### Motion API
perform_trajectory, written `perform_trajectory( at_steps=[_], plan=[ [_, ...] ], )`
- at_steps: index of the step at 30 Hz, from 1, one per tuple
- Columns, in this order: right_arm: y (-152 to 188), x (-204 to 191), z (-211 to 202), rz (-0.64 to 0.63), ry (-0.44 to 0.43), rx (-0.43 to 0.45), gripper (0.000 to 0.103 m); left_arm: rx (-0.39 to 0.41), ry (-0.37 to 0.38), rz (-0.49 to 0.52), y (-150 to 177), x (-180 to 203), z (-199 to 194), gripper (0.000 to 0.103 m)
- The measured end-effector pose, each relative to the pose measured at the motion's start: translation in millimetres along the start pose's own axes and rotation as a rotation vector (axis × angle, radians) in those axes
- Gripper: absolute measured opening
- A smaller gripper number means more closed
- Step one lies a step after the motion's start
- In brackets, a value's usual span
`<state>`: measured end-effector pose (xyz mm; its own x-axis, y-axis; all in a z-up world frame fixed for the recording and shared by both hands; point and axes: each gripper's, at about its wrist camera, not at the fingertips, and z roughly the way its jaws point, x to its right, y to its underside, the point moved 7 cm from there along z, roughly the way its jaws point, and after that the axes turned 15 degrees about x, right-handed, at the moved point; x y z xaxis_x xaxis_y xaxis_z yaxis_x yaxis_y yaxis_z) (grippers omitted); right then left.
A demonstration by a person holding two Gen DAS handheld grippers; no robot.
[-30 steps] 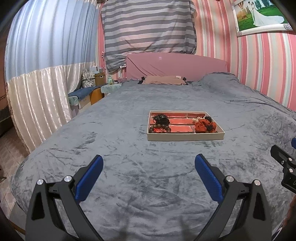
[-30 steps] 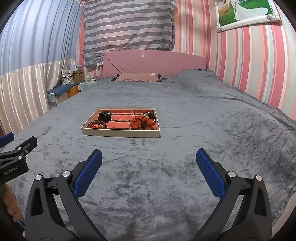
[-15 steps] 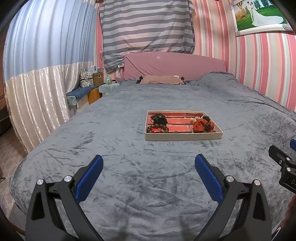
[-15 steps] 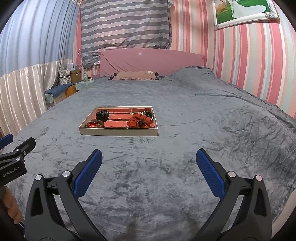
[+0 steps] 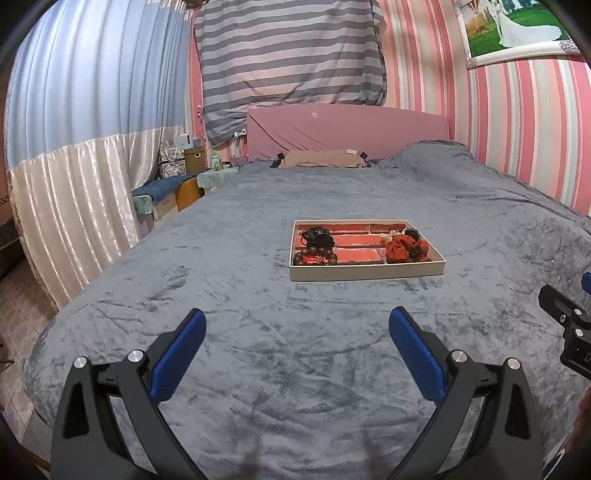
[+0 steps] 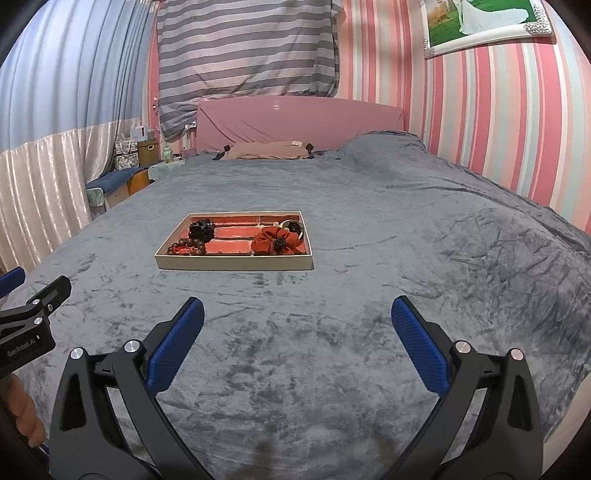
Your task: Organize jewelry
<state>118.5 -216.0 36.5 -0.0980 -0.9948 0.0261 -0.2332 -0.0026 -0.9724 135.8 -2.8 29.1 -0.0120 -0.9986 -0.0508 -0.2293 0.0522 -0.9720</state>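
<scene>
While both tools hover low over the bed, neither carries anything. Left gripper point(image 5: 297, 326): two blue-padded fingers point(image 5: 177, 354) spread wide, bare blanket between them. Right gripper point(image 6: 297, 315): same posture, two blue pads point(image 6: 419, 343) far apart, empty. Each tool shows at the edge of the other's view; part of a hand point(image 6: 26, 413) is visible under the left one in the right wrist view.

Grey velvet blanket point(image 5: 258, 369) covers the whole bed, creased, nothing on it near the grippers.

One shallow jewelry tray point(image 5: 365, 274), beige outer wall, red lining with dividers, sits flat on the blanket well ahead of both grippers, about mid-bed. It lies ahead and slightly right of the left gripper, ahead and to the left of the right gripper.

Contents counted, as far as they can be told:
- one brown bead bracelet point(image 5: 314, 256), front-left compartment
- one black tangled piece point(image 5: 316, 234), back-left, just behind the beads
- one rust-red fabric scrunchie point(image 6: 277, 240), right side
- one dark round item with a pale rim point(image 6: 295, 226), back-right corner, touching the scrunchie; too small to identify

Middle compartments appear red and bare.

Beyond the tray: one tan pillow point(image 5: 321, 158) against one pink headboard point(image 5: 347, 129); one striped cloth point(image 5: 288, 55) hangs above. One framed photo point(image 6: 484, 22) on the striped wall, upper right.
</scene>
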Motion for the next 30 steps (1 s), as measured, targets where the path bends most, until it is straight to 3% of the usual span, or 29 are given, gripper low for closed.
perform_trajectory(
  at_steps=[30],
  plan=[
    [2.7,3.9,-0.6,0.002,0.010,-0.003,0.099,0.001,0.016,0.000,-1.0,1.1,-0.9,0.097]
  ],
)
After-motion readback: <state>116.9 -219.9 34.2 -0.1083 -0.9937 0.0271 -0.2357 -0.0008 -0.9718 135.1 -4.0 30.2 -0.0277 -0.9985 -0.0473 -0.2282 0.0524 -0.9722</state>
